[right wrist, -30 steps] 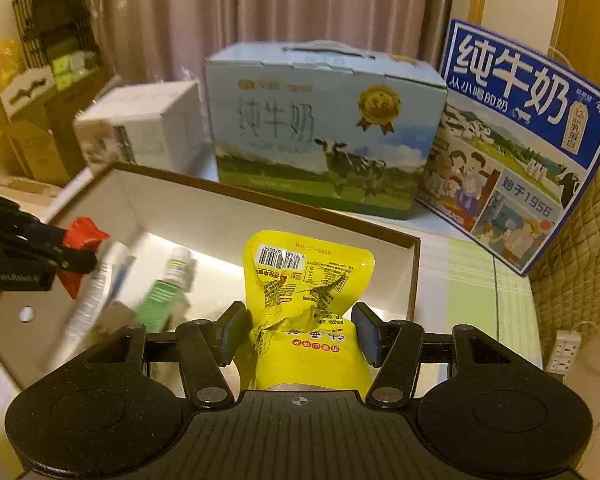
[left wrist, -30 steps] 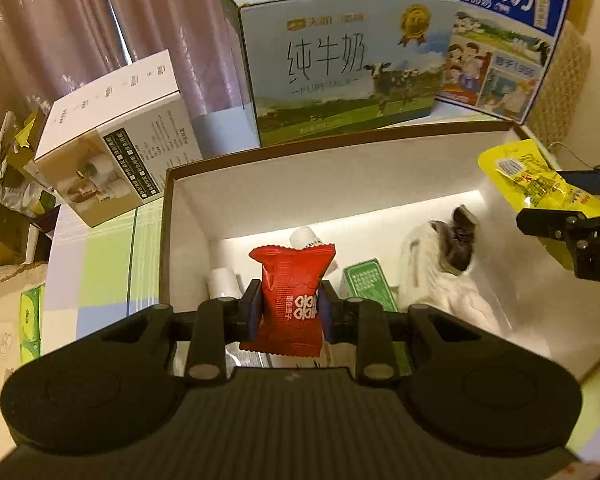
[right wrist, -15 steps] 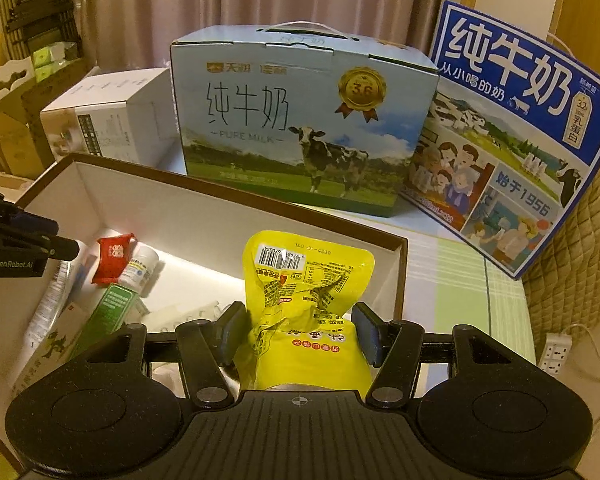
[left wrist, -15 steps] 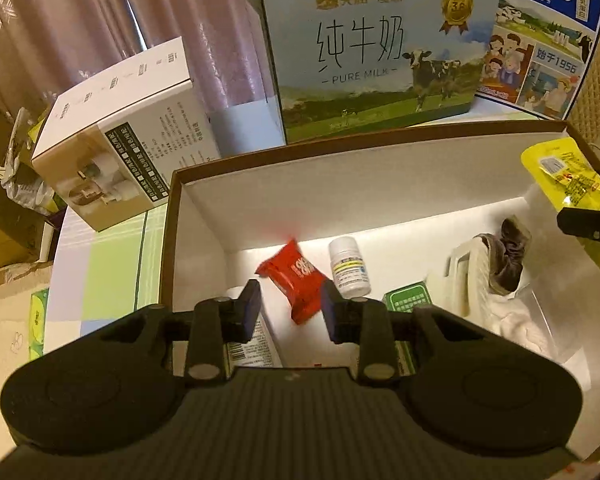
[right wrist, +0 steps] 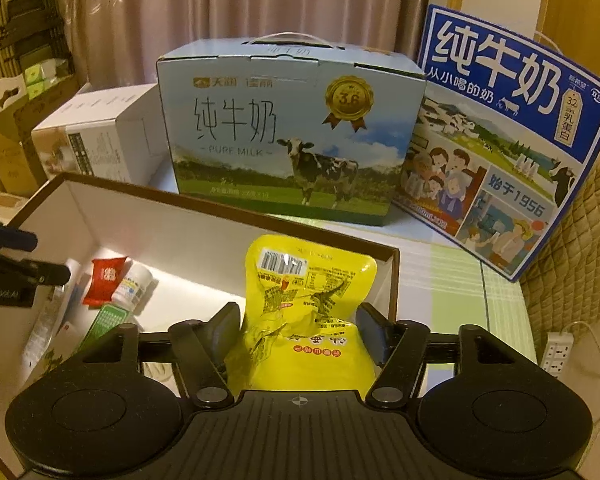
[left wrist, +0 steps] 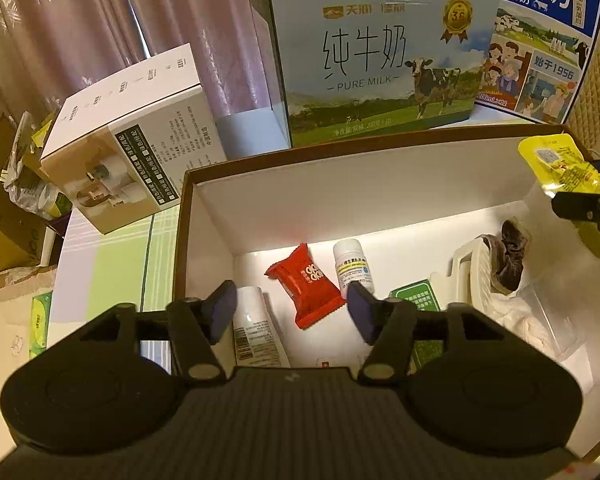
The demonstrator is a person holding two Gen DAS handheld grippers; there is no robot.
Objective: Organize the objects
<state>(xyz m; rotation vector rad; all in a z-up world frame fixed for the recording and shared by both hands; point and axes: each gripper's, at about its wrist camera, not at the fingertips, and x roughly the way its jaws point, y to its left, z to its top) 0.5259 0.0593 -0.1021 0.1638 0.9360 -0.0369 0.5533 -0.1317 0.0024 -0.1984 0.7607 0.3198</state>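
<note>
left gripper [left wrist: 292,306]: jaws spread apart, holding nothing, poised above the open box [left wrist: 340,200] near its left wall. right gripper [right wrist: 298,322]: jaws pressed against a yellow pouch [right wrist: 300,320], held over the box near its right wall. on the box floor by the back wall: red snack packet [left wrist: 306,280], touching a white pill bottle [left wrist: 354,268]; white tube [left wrist: 256,332] at left. behind the box: pure milk carton [left wrist: 376,60].
</note>
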